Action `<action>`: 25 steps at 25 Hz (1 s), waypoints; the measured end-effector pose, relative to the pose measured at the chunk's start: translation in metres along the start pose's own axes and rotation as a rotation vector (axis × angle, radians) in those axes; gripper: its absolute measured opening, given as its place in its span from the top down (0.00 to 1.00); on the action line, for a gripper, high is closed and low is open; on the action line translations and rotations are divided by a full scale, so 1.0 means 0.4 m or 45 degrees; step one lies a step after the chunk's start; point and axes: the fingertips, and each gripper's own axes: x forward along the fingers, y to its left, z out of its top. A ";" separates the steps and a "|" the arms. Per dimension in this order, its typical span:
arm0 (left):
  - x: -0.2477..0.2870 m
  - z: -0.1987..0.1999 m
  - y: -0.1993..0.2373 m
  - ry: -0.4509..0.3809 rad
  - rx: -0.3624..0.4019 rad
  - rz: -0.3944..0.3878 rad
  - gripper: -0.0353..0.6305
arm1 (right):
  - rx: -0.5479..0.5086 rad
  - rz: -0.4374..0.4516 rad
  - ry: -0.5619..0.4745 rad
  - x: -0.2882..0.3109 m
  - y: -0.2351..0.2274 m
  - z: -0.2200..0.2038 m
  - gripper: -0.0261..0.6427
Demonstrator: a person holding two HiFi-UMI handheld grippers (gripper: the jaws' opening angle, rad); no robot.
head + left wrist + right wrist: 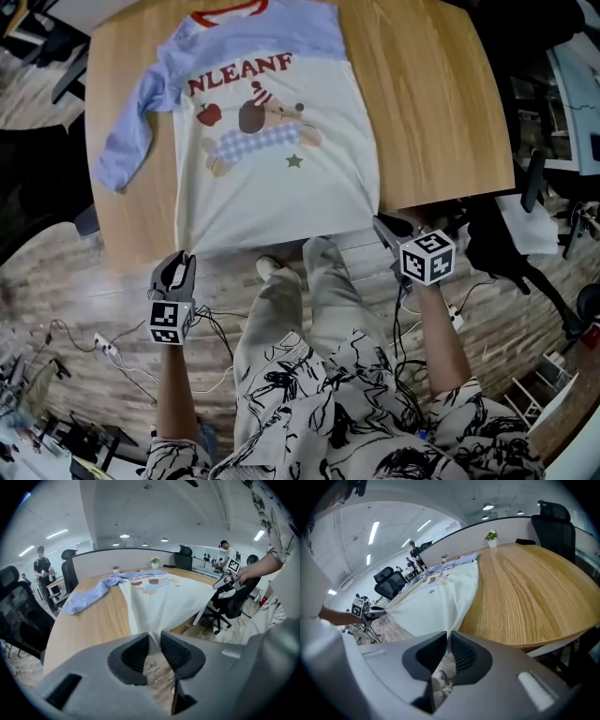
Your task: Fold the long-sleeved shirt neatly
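- Shirt (pixel 281 178) lies flat on the bench (pixel 422 94), hem hanging over the bench's near edge.
- Left tool (pixel 184 257) pinches the hem's left corner.
- Right tool (pixel 381 224) pinches its right corner.

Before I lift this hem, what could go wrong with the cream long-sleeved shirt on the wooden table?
The left gripper pinches only a thin tip of the hem of the cream long-sleeved shirt; it could slip. The light-blue sleeve sprawls sideways on the wooden table, so folding now may bunch it. The hem overhangs the near edge; if the right gripper lets go, cloth may slide off.
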 end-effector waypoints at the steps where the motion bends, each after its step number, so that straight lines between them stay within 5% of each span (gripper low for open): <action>1: -0.002 -0.012 0.002 0.006 -0.013 -0.001 0.79 | 0.004 0.006 0.003 -0.001 -0.002 -0.002 0.89; 4: -0.014 -0.056 0.018 0.036 -0.090 0.018 0.76 | -0.006 0.000 0.040 -0.005 -0.017 -0.017 0.81; 11: -0.061 -0.116 0.057 0.071 -0.214 0.152 0.76 | -0.020 -0.137 0.052 -0.058 -0.091 -0.016 0.81; 15: -0.124 -0.041 0.089 0.006 -0.247 0.280 0.73 | -0.164 -0.136 -0.069 -0.113 -0.064 0.130 0.79; 25: -0.259 0.211 0.166 -0.212 -0.398 0.570 0.66 | -0.648 0.074 -0.298 -0.195 0.093 0.600 0.64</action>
